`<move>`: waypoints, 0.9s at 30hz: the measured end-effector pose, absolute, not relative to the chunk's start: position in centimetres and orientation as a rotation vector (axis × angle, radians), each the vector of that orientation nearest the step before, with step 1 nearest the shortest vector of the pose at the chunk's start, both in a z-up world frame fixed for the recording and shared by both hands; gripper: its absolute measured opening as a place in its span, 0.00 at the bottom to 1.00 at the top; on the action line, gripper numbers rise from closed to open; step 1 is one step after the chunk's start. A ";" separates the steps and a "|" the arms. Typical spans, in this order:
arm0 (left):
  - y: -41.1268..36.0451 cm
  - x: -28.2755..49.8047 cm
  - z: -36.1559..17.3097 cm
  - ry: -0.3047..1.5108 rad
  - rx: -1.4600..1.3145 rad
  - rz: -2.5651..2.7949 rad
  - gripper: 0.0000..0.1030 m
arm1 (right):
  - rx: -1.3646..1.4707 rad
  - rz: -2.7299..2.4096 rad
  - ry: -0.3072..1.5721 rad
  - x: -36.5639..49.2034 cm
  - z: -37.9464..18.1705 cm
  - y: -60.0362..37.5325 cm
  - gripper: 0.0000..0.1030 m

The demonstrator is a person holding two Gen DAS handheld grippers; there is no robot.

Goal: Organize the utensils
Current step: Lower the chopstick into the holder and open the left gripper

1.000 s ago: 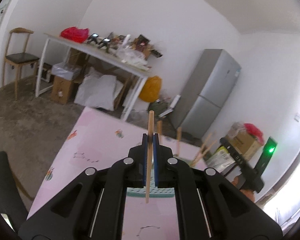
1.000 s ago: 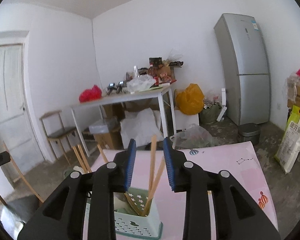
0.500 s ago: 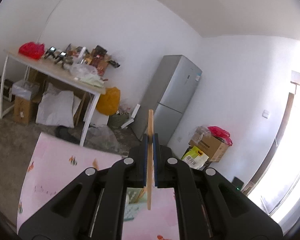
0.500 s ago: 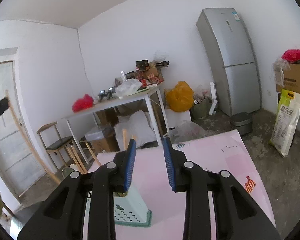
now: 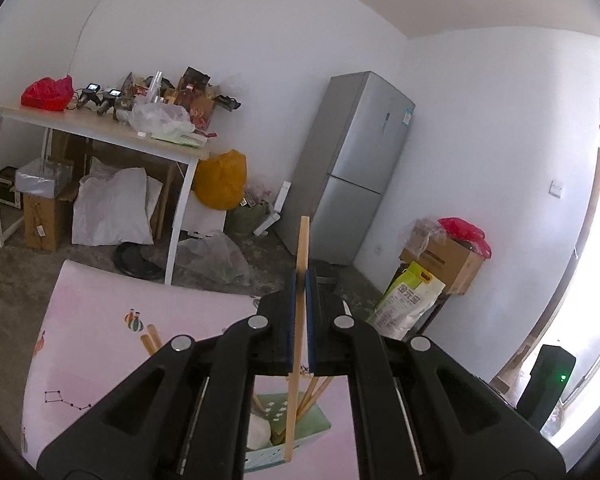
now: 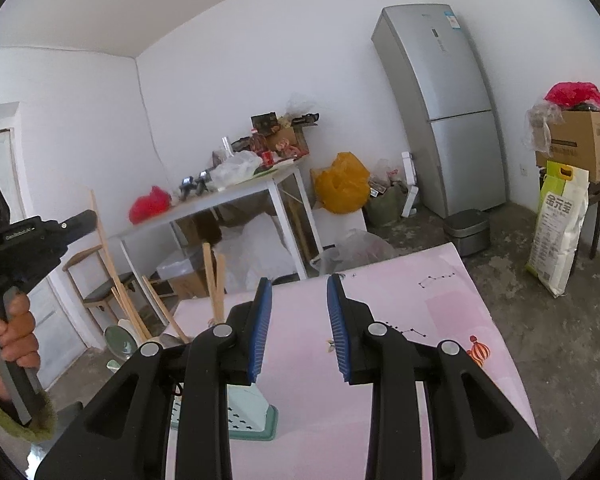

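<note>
Left claw (image 5: 299, 320) clamped on chopstick (image 5: 298, 336) near mid-length, upright, tip above green holder (image 5: 300, 420) on pink worktop (image 5: 100, 320). Likely light, stiff, smooth wood; could pivot in pads, so a mid-shaft grip suits.

Right claw (image 6: 299, 328) part open, empty; holder (image 6: 252, 412) below-left. Sack (image 6: 556, 232) has Chinese print; left tool's lettering unreadable.

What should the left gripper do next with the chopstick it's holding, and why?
Probably lower it. The left gripper is shut on the chopstick, whose lower end hangs over the green utensil holder already holding other sticks, so easing down should seat it.
</note>
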State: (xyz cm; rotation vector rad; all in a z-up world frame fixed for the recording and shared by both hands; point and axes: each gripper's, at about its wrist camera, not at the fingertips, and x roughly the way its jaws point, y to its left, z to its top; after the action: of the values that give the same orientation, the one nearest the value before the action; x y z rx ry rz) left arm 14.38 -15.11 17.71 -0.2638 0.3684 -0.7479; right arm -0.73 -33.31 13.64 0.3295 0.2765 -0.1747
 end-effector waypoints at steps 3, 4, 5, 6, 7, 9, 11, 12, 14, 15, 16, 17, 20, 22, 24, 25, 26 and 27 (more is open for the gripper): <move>-15.1 14.6 18.8 0.334 -0.266 -0.755 0.03 | 0.332 -0.176 0.276 -0.8 13.5 -33.5 0.28; -15.0 14.7 19.3 0.314 -0.267 -0.755 0.03 | 0.337 -0.175 0.277 -0.7 13.5 -33.6 0.28; -15.0 14.7 19.9 0.296 -0.268 -0.753 0.03 | 0.341 -0.173 0.278 -0.7 13.4 -33.7 0.28; -14.9 14.9 20.3 0.282 -0.269 -0.751 0.03 | 0.345 -0.172 0.278 -0.5 13.3 -33.7 0.28; -14.9 15.0 20.7 0.272 -0.269 -0.750 0.03 | 0.347 -0.170 0.278 -0.4 13.3 -33.7 0.28; -15.1 15.3 21.0 0.261 -0.264 -0.745 0.03 | 0.349 -0.168 0.278 -0.4 13.1 -33.7 0.28; -15.3 15.5 20.6 0.268 -0.270 -0.746 0.03 | 0.354 -0.164 0.284 -0.2 12.8 -33.7 0.28; -15.4 15.6 20.6 0.280 -0.269 -0.743 0.03 | 0.354 -0.164 0.290 0.0 12.7 -33.7 0.28; -15.7 16.2 19.8 0.304 -0.281 -0.743 0.03 | 0.354 -0.164 0.300 0.1 12.4 -33.8 0.28; -15.8 16.5 19.4 0.311 -0.284 -0.744 0.03 | 0.357 -0.161 0.307 0.2 12.2 -33.8 0.28; -15.9 16.7 18.8 0.324 -0.277 -0.737 0.03 | 0.357 -0.161 0.311 0.2 12.1 -33.7 0.28; -16.1 17.0 18.1 0.343 -0.271 -0.734 0.03 | 0.356 -0.162 0.314 0.2 12.0 -33.7 0.28; -16.2 17.2 16.4 0.414 -0.277 -0.762 0.04 | 0.355 -0.156 0.333 0.5 11.8 -33.5 0.28; -15.8 16.8 15.5 0.442 -0.276 -0.782 0.16 | 0.354 -0.149 0.349 0.9 11.5 -33.3 0.28; -15.1 16.0 15.1 0.439 -0.268 -0.777 0.29 | 0.353 -0.135 0.368 1.5 11.3 -33.0 0.28; -14.5 15.4 15.1 0.433 -0.261 -0.780 0.32 | 0.353 -0.129 0.376 1.7 11.1 -32.8 0.28; -13.8 14.7 15.0 0.425 -0.254 -0.784 0.37 | 0.353 -0.120 0.386 2.0 11.0 -32.5 0.28; -13.0 14.0 15.0 0.417 -0.246 -0.781 0.40 | 0.355 -0.105 0.400 2.4 10.8 -32.2 0.28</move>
State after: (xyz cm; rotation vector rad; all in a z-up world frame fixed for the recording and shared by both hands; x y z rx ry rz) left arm 14.04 -12.99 15.00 -0.2456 0.4172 -0.7808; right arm 2.43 -32.23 10.84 0.3551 0.4002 -0.1053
